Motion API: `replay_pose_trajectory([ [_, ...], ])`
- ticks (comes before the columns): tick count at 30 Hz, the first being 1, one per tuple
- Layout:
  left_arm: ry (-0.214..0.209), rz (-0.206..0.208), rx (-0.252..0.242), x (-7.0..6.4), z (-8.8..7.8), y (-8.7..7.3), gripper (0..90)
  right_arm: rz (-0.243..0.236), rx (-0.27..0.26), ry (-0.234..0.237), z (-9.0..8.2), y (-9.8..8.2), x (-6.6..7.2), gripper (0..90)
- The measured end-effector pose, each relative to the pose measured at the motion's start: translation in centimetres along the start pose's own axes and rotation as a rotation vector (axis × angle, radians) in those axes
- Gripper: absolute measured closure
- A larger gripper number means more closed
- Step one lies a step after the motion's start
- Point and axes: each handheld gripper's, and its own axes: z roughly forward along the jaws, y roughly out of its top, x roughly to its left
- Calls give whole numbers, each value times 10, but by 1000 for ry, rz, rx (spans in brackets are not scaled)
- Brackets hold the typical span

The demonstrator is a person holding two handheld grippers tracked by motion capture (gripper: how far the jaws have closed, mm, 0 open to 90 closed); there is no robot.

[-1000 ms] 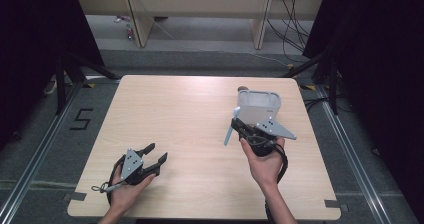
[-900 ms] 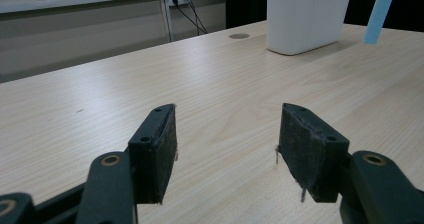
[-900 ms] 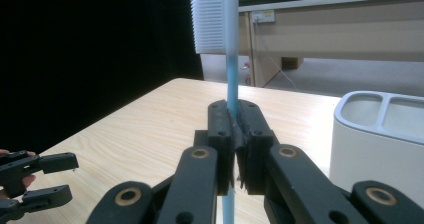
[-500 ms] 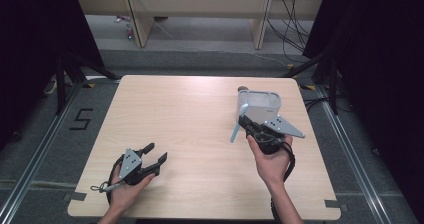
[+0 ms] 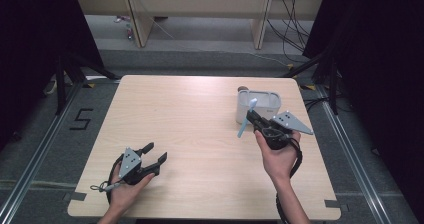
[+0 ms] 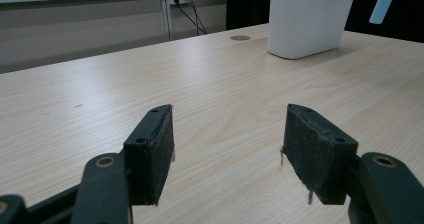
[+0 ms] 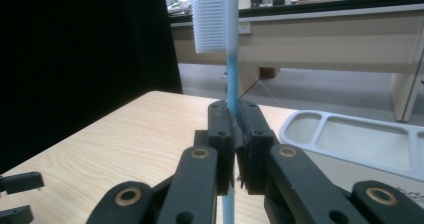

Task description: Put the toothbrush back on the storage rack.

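High view, L to R. Lower left of frame: my left gripper (image 5: pixel 156 153) sits low on the table (image 5: pixel 190 124), jaws apart w/ nothing between them. In the left gripper view the pads (image 6: pixel 150 154) stand wide open over bare wood, and the white holder (image 6: pixel 310 19) shows upper right of that frame, well apart from them. So left is idle, parked.

Centre of frame: just bare tabletop.

Right of centre: my right gripper (image 5: pixel 253 117) is clamped on a toothbrush (image 5: pixel 245 121), light blue handle, held just beside the holder (image 5: pixel 258 105) on its near-left side. In the high view the brush slants, head toward the holder rim, tail end down-left toward the table. In the right gripper view the jaws are pressed together on the handle mid-shaft, bristle head (image 7: pixel 210 19) up top of frame, and the holder's compartments (image 7: pixel 350 134) lie lower right, empty as far as I can see.

Step in hand, I reckon: carrying the brush to the holder, grip already made, not yet over an opening. Brush isn't touching the holder afaict.

Next move, my guess: lift a bit, shift right so the handle tail clears the rim, line up w/ one compartment, lower tail-first, then let go. Needs the brush tipped nearer upright first; as it slants now the tail would catch the wall. Left stays out of it.
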Motion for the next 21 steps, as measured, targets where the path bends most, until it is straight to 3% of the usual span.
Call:
replay_pose_trajectory([
  [2,-9,5,-22,1,2,0,365,8,-14,-3,0,1,-2,860],
  [4,-4,5,-17,0,2,0,365,-6,-17,-11,-2,3,-5,860],
  [5,-4,12,-20,0,2,0,365,20,-12,-13,-3,3,-4,860],
  [8,7,8,4,-2,1,0,366,3,-16,-29,-4,4,-8,860],
  [21,9,7,5,-1,1,0,365,10,-14,-53,-7,3,-16,860],
])
